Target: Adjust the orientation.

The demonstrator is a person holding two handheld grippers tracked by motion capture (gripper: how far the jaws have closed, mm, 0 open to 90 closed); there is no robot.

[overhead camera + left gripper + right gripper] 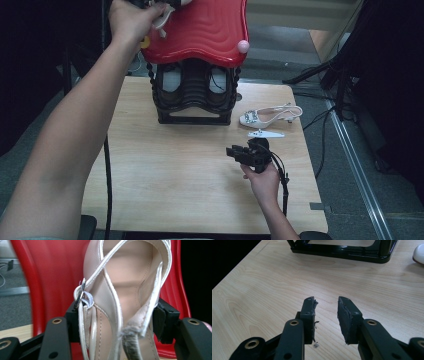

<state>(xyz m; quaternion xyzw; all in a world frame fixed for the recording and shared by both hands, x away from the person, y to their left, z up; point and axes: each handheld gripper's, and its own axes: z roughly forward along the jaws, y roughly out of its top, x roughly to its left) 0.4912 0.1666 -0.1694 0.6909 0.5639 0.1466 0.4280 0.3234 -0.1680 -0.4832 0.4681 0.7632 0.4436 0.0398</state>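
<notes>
At twelve o'clock above the red wavy plastic shelf top [205, 27], the left gripper [162, 17] clamps a light, floppy-strapped cream patent-leather slingback sandal [120, 302] across its stiffer heel cup, while the right gripper [325, 315] rests half-open and empty.

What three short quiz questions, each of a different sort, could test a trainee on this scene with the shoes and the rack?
1. True or false: the left gripper is shut on a cream slingback shoe, seen in the left gripper view.
2. Multiple choice: where does the second slingback shoe lie? A) on the red shelf top B) on the wooden table, to the right of the black shoe rack C) between the right gripper's jaws
3. Fill in: the right gripper is ____ , with nothing between its jaws.

Key: 1 true; 2 B; 3 open
</notes>
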